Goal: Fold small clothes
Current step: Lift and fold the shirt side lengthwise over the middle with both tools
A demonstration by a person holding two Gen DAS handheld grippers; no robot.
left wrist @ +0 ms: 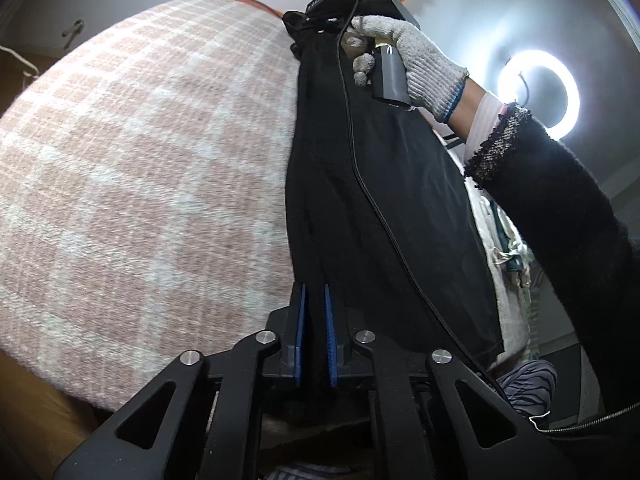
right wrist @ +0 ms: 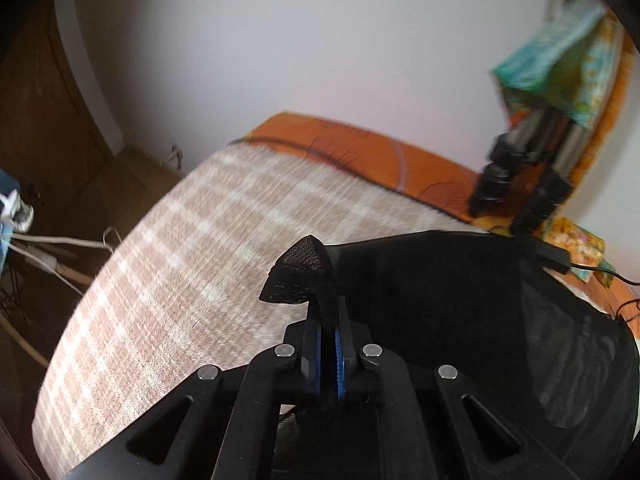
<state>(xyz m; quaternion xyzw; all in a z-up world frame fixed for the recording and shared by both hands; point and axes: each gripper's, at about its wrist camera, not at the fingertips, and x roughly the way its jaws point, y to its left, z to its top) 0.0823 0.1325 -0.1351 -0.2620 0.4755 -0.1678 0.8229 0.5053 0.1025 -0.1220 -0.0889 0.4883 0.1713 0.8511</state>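
A black garment [left wrist: 384,200] hangs stretched between my two grippers above the pink-and-white checked blanket [left wrist: 140,168]. My left gripper [left wrist: 316,296] is shut on one edge of it. At the top of the left wrist view a gloved hand [left wrist: 412,60] holds my right gripper [left wrist: 316,26], which pinches the far end. In the right wrist view my right gripper [right wrist: 329,320] is shut on a mesh corner [right wrist: 300,276] of the black garment [right wrist: 460,300], which spreads to the right over the blanket [right wrist: 192,272].
An orange bedsheet [right wrist: 360,148] borders the blanket by the white wall. A tripod [right wrist: 520,176] stands at the right under colourful cloth [right wrist: 560,72]. A ring light [left wrist: 540,92] glows on the right. Cables [right wrist: 52,256] lie on the wooden floor. Other clothes [left wrist: 508,264] sit behind the garment.
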